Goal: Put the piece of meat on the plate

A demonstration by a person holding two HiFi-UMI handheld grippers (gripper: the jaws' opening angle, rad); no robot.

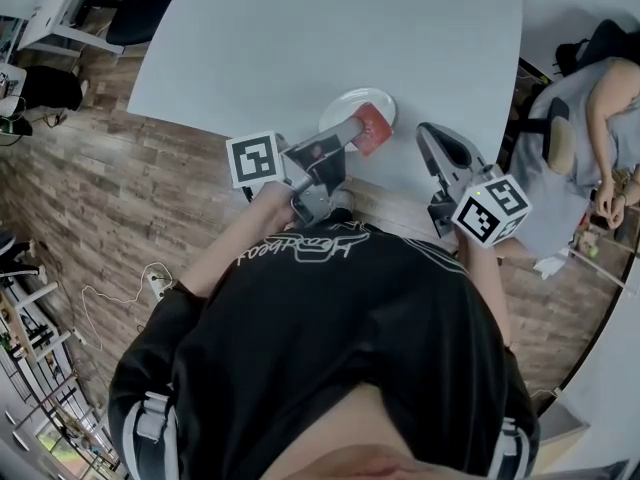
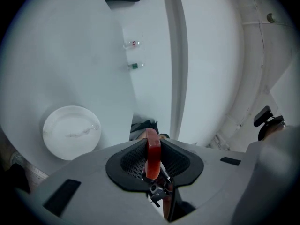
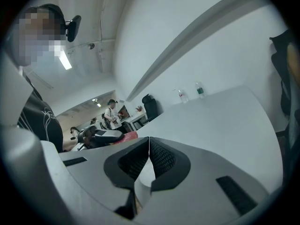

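Past the person's black shirt (image 1: pixel 330 348), the left gripper (image 1: pixel 358 126) is clamping the flat red piece of meat (image 1: pixel 375 130) on edge, holding it over the round white plate's (image 1: pixel 335 108) near rim, likely for lowering, while the right gripper (image 1: pixel 428 140) is hovering beside the plate, jaws together, empty.

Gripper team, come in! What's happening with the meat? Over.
Left gripper shut on meat. Right gripper shut, empty. Meat not yet on plate. Plate bare, nothing blocking.
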